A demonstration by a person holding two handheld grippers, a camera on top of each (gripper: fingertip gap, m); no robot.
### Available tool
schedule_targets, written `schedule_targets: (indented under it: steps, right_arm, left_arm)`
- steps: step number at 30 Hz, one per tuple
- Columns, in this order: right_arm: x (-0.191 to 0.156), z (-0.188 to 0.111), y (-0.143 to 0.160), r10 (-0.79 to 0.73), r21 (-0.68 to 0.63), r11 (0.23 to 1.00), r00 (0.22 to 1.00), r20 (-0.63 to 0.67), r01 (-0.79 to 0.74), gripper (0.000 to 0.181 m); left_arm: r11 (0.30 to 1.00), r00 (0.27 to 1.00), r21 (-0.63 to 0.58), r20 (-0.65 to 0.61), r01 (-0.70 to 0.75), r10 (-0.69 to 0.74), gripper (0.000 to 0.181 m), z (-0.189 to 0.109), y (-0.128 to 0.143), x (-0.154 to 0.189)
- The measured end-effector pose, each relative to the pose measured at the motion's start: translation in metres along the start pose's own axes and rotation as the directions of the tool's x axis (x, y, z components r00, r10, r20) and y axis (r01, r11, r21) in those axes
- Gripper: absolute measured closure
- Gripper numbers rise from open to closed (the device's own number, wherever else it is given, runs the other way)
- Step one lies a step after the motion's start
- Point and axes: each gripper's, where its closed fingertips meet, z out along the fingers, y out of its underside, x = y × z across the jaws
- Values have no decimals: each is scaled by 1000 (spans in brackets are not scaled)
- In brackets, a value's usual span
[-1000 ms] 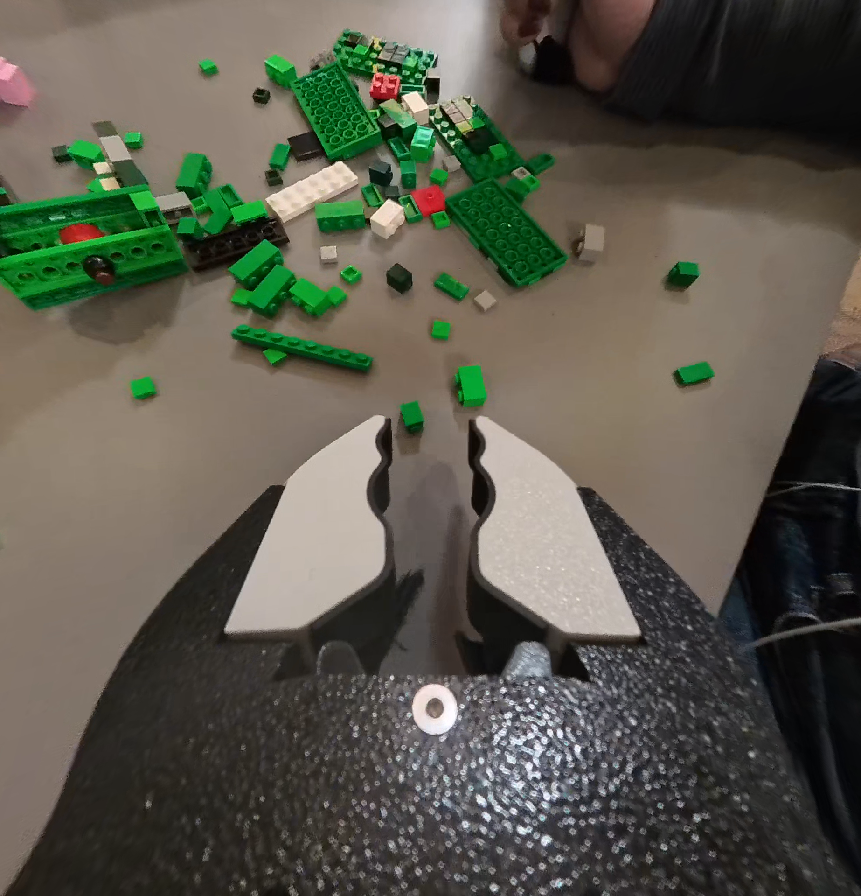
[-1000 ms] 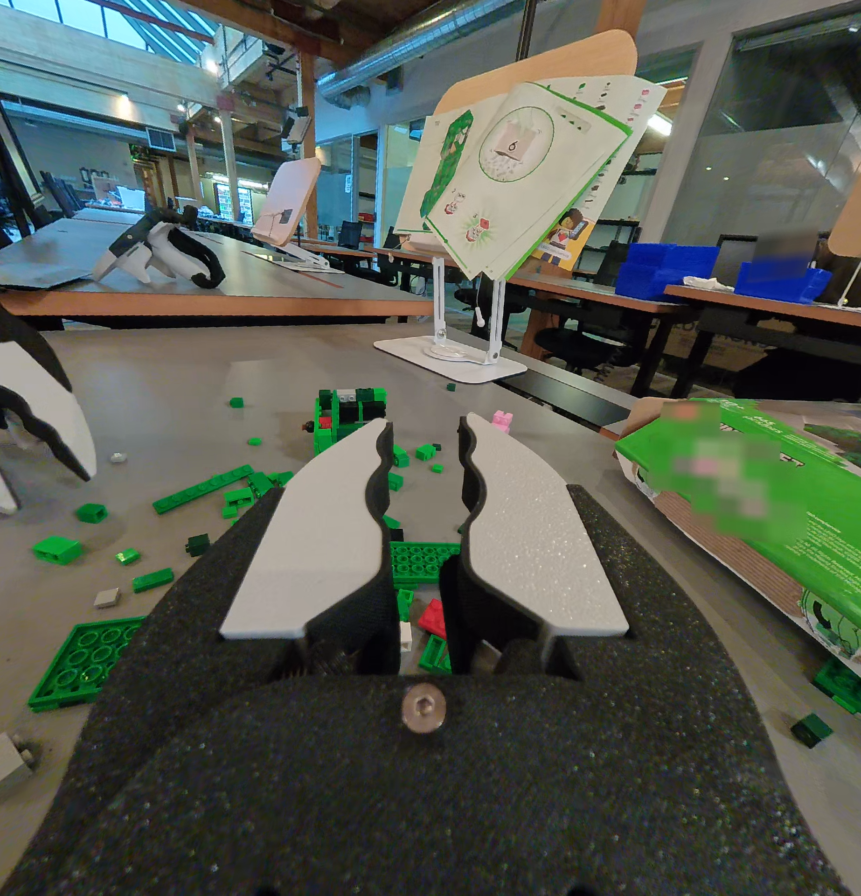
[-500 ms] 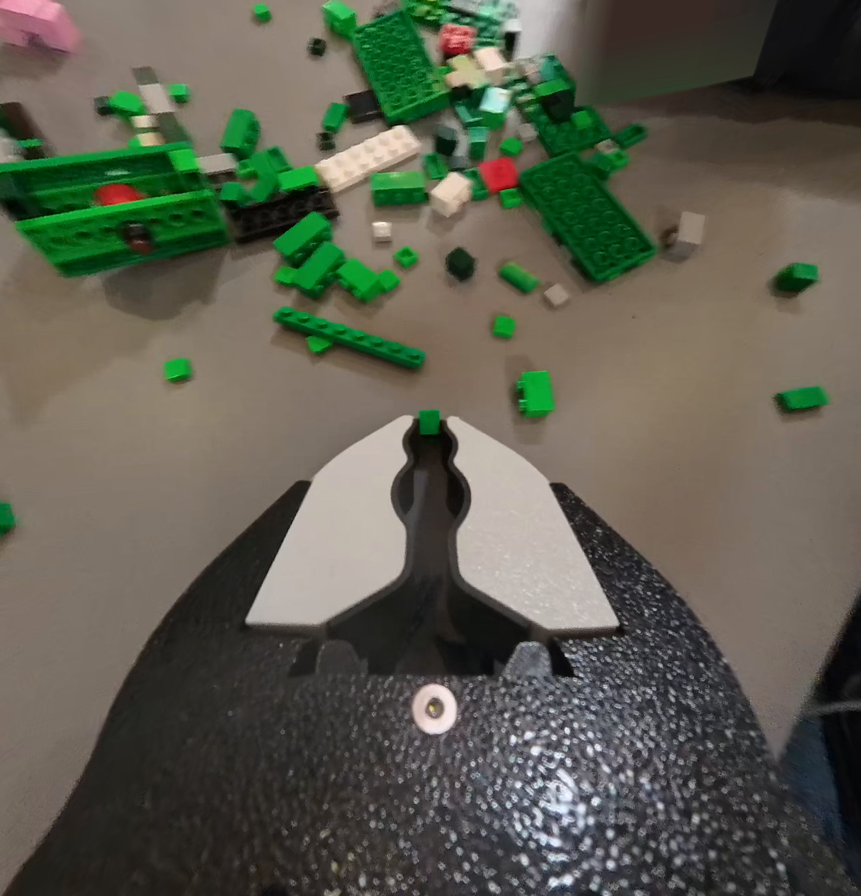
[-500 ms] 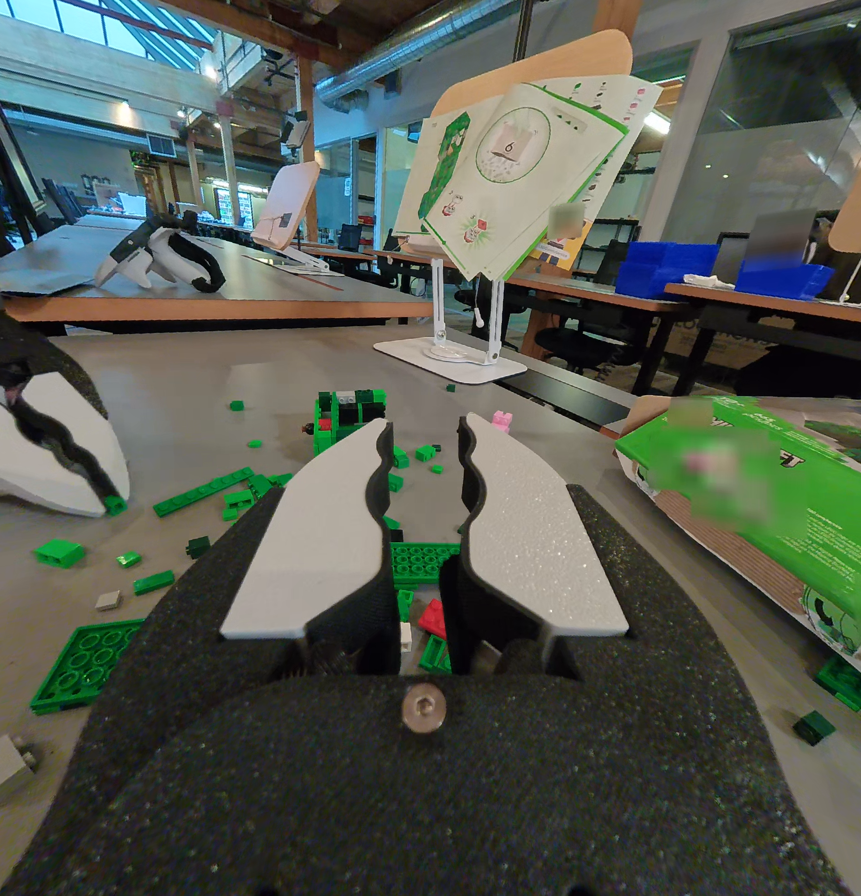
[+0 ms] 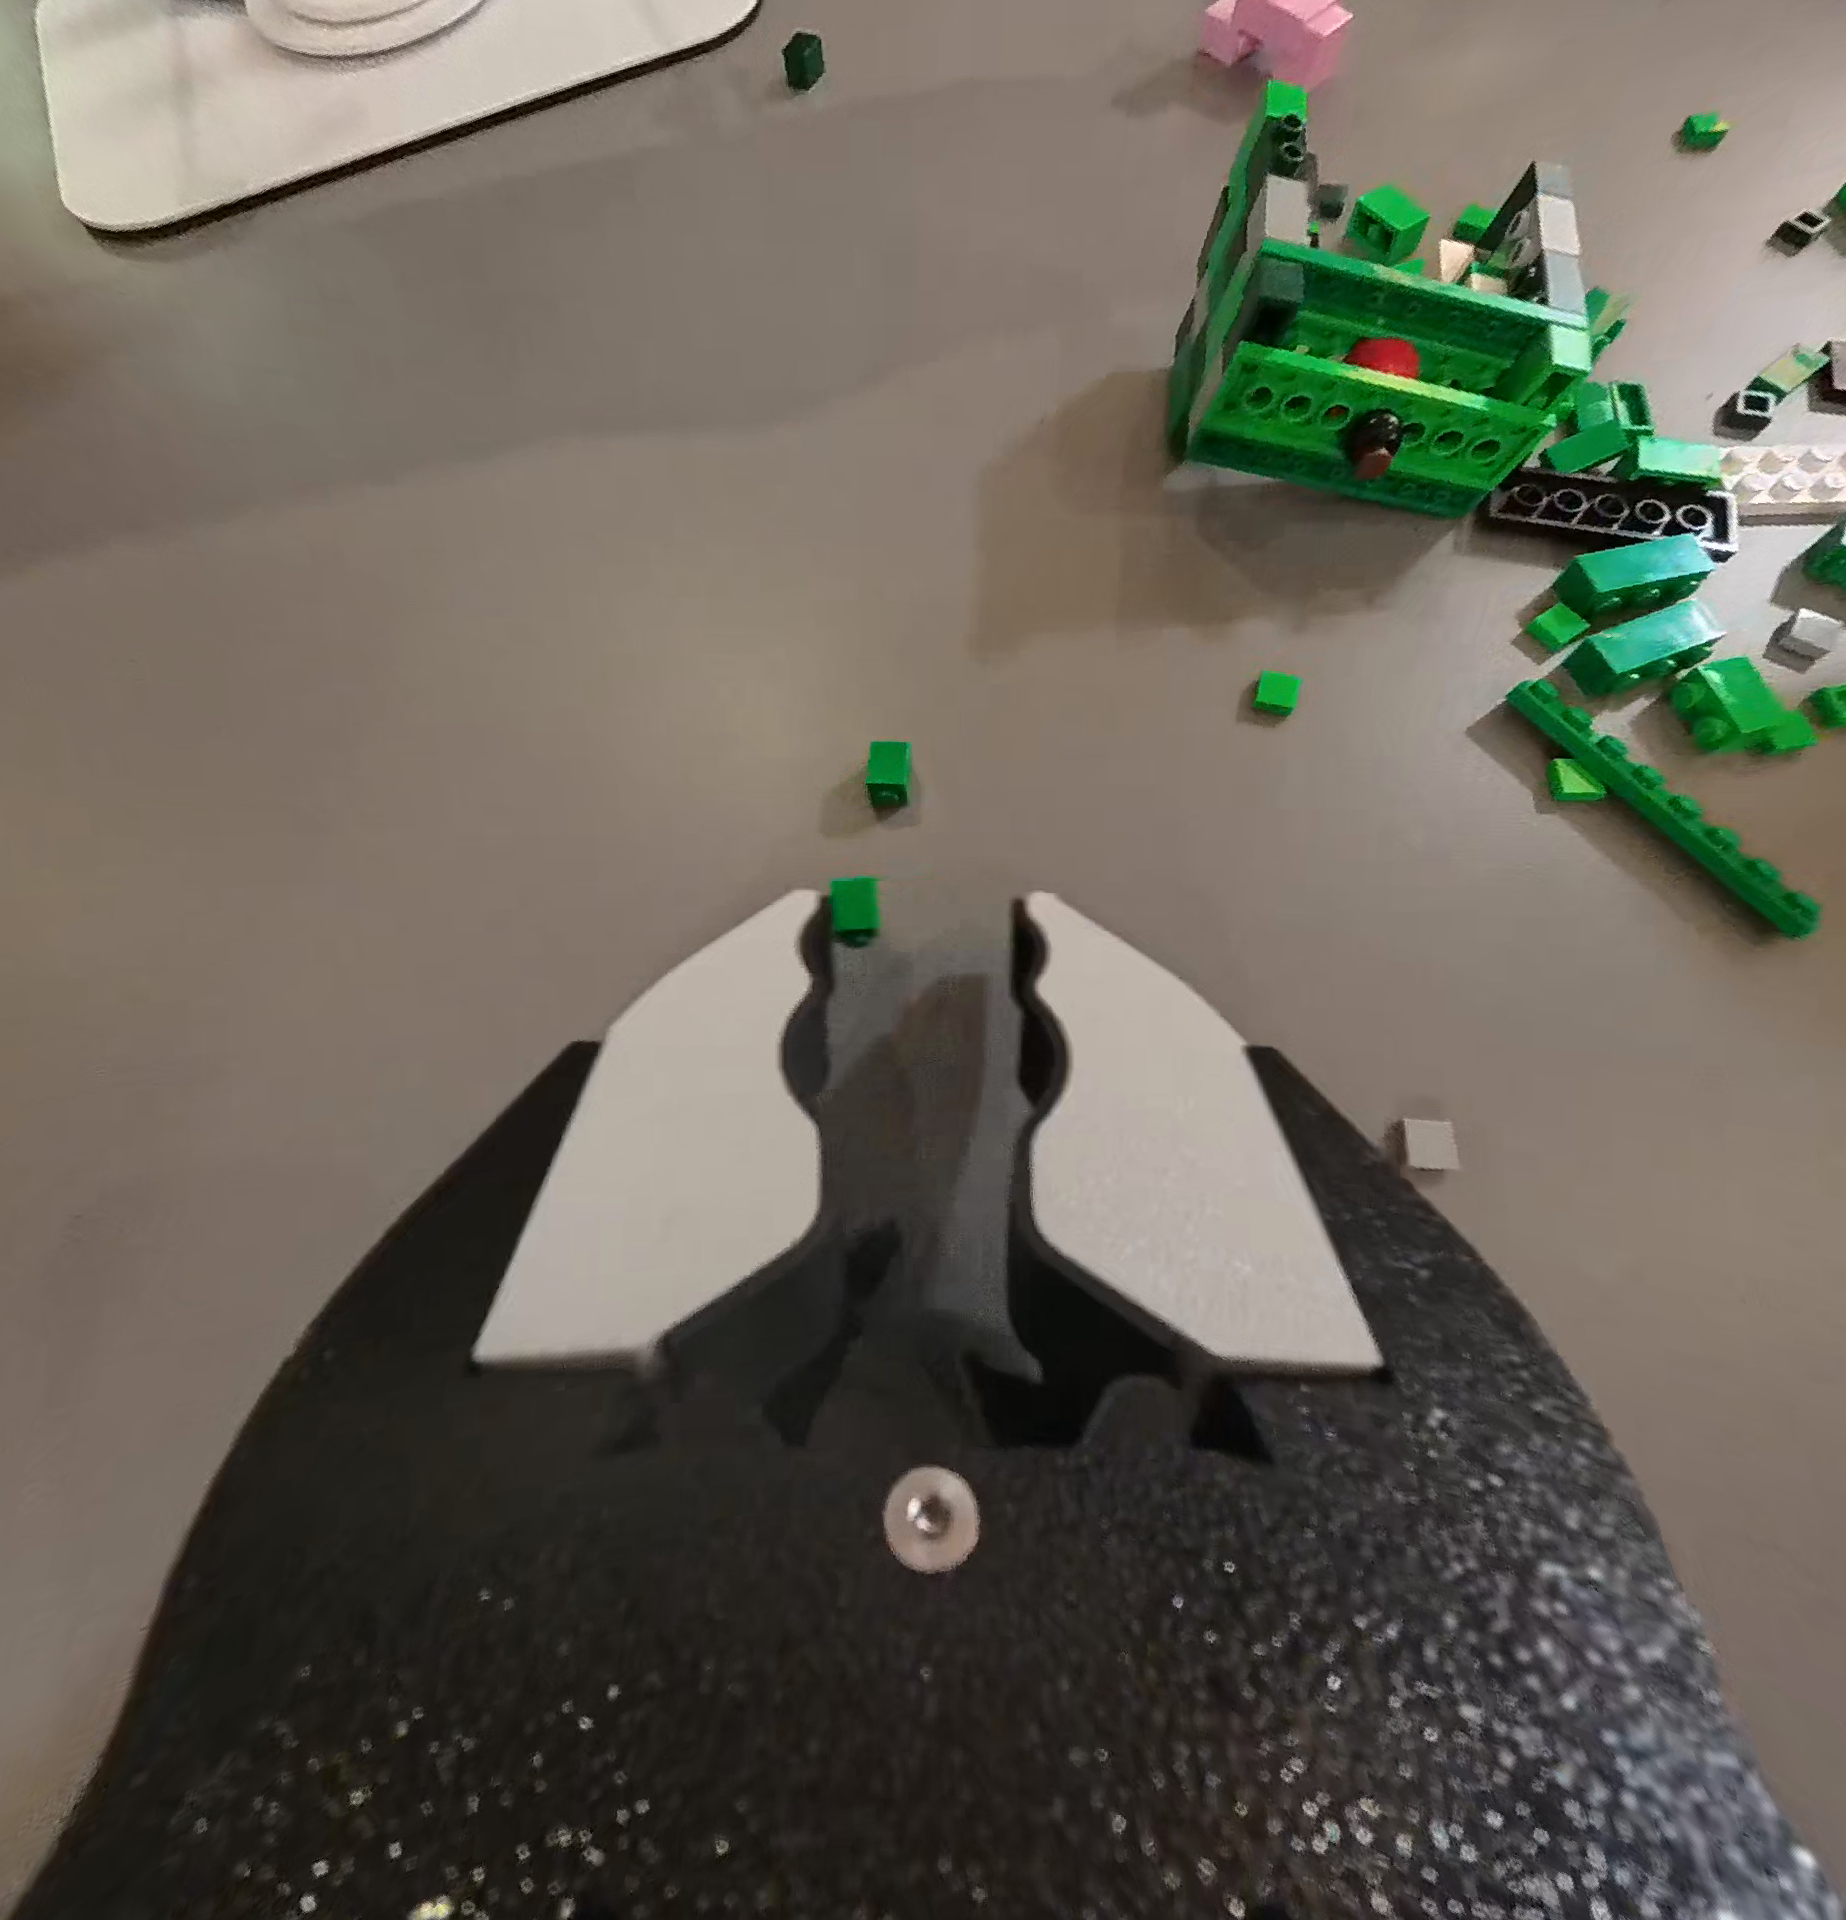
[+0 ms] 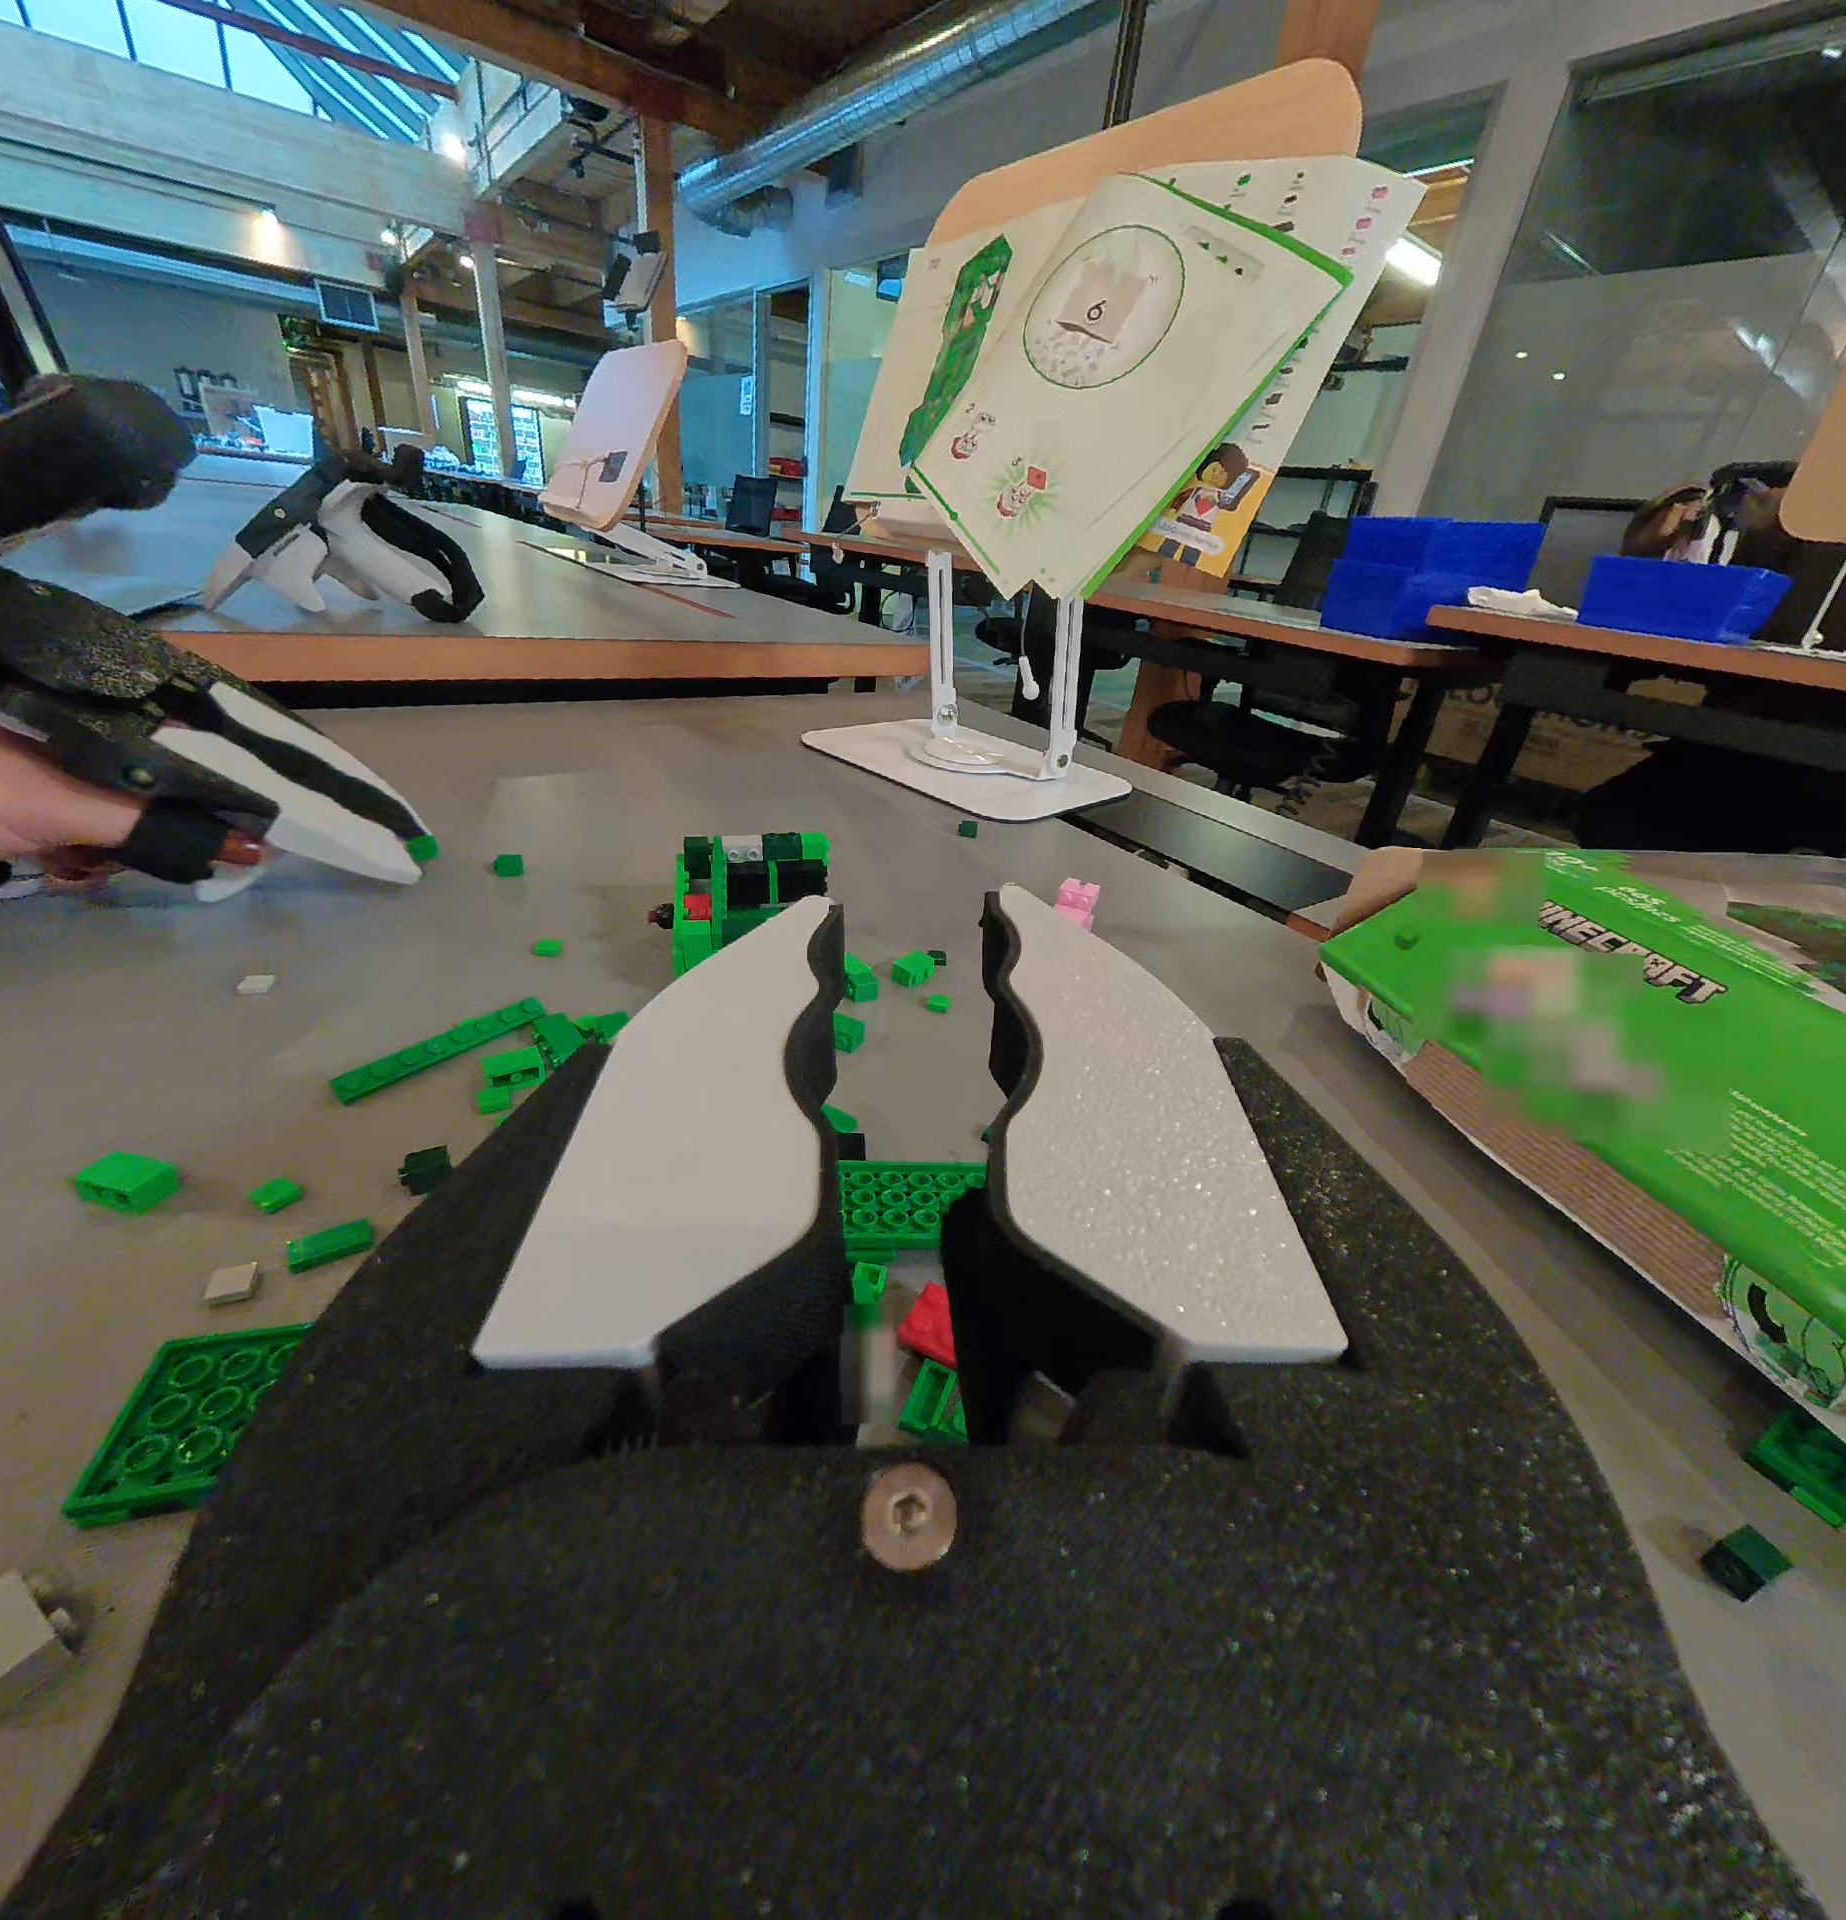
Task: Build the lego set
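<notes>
Lego stud (image 5: 854, 908) rests against our left claw's (image 5: 924, 914) parted fingertip, ungripped; our right claw (image 6: 908, 914) gapes empty above the bench (image 5: 483, 623).

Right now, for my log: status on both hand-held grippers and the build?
Left hand-held gripper open, small green brick at its left fingertip, unclamped. Right hand-held gripper open, empty, above loose pieces. Build sits apart, untouched. Nothing blocking.

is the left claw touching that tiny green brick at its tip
Touching. The left wrist view shows the small green brick against the left claw's left fingertip, the other finger standing clear; the claw is open.
</notes>
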Motion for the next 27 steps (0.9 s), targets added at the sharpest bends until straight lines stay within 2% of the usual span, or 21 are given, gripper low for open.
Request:
schedule_targets:
  steps: [2,5,8,9,10,12,14,17,20,23,27]
  right_arm:
    - [0,0,0,0,1,1000,1000,0,0,156]
    - [0,0,0,0,0,1000,1000,1,0,156]
    - [0,0,0,0,-1,1000,1000,2,0,156]
    - [0,0,0,0,-1,1000,1000,1,0,156]
    - [0,0,0,0,0,1000,1000,1,0,156]
    - [0,0,0,2,0,1000,1000,1,-2,156]
    - [1,0,-1,4,4,1000,1000,-1,-4,156]
    - [2,-1,-1,11,9,1000,1000,-5,-11,157]
    - [3,-2,-1,20,12,1000,1000,-7,-20,156]
    - [3,-2,-1,21,10,1000,1000,-6,-21,156]
    - [2,-1,-1,12,5,1000,1000,-6,-12,156]
  left_arm:
    - [1000,1000,13,-5,8,-8,134,-1,-2,0]
    - [999,1000,45,-15,-11,11,134,-7,-8,3]
    - [995,995,22,-13,-100,100,139,-13,-11,11]
    - [992,989,36,-76,-123,126,139,-16,-15,24]
    - [986,966,78,-203,-148,161,139,-21,-21,50]
    - [965,839,161,-477,-208,260,141,-43,-29,112]
    - [929,691,185,-625,-322,364,141,-64,-23,160]
    - [843,482,221,-737,-491,474,144,-87,-1,213]
    - [784,315,251,-813,-568,489,150,-101,21,252]
    - [724,251,286,-806,-628,537,152,-97,34,273]
    - [757,263,299,-812,-581,522,154,-89,28,299]
